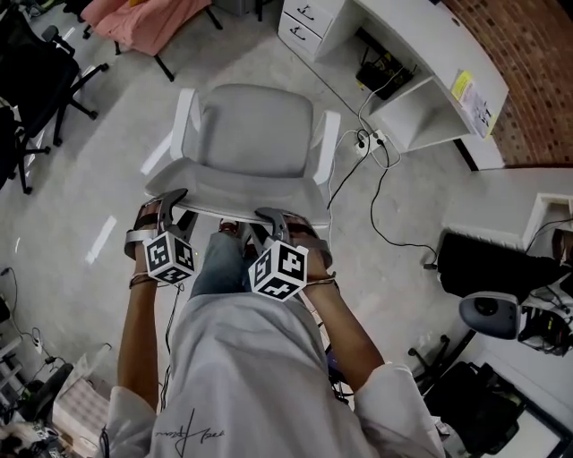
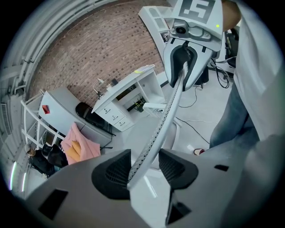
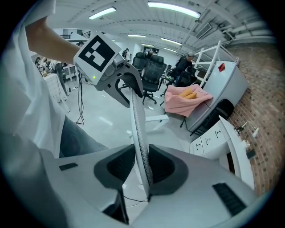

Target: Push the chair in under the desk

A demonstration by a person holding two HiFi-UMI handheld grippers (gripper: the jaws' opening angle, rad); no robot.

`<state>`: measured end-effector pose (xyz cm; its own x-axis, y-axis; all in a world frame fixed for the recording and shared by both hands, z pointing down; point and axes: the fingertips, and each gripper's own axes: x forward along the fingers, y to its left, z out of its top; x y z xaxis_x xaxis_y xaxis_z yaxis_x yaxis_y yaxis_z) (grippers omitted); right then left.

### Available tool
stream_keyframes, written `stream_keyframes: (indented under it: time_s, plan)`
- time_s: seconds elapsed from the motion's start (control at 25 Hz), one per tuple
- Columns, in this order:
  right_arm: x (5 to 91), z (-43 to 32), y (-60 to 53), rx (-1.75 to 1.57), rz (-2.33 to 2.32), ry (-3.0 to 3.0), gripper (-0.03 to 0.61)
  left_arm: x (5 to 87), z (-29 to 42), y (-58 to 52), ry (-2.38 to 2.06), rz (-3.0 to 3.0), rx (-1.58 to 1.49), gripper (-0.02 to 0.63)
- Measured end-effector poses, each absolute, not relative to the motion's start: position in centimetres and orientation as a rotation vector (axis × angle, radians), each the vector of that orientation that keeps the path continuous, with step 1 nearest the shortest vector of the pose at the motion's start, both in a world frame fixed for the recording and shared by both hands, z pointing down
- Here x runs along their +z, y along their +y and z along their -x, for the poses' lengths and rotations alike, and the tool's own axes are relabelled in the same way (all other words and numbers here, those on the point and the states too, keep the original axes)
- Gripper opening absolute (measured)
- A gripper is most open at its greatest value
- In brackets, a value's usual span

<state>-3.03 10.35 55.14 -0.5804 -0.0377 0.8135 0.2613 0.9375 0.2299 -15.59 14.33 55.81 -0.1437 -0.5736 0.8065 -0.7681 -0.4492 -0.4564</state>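
A light grey office chair (image 1: 255, 134) stands on the floor, seen from above, its seat facing the white desk (image 1: 430, 45) at the upper right. Both grippers are at the top edge of its backrest (image 1: 242, 201). My left gripper (image 1: 170, 201) straddles that edge (image 2: 167, 116); in the left gripper view (image 2: 143, 167) the rim runs between the pads with a gap on the right side, so it is open. My right gripper (image 1: 273, 219) is shut on the same rim (image 3: 137, 120), with both pads against it in the right gripper view (image 3: 141, 164).
Cables (image 1: 376, 179) trail over the floor between chair and desk. A white drawer unit (image 1: 309, 22) stands under the desk's left end. A pink cloth (image 1: 143, 22) lies on a chair at the top left, with black office chairs (image 1: 36, 63) beside it. Black equipment (image 1: 483, 268) sits at the right.
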Motion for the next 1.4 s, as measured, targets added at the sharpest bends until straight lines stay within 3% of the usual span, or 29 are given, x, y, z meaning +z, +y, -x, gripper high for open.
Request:
stream_keyframes:
  time_s: [1.4]
  plan:
    - [54.8,3.5,-6.6,-0.363,-0.163,-2.2,0.122,55.6,16.6,-5.1,-1.208,-2.25,1.77,0.167]
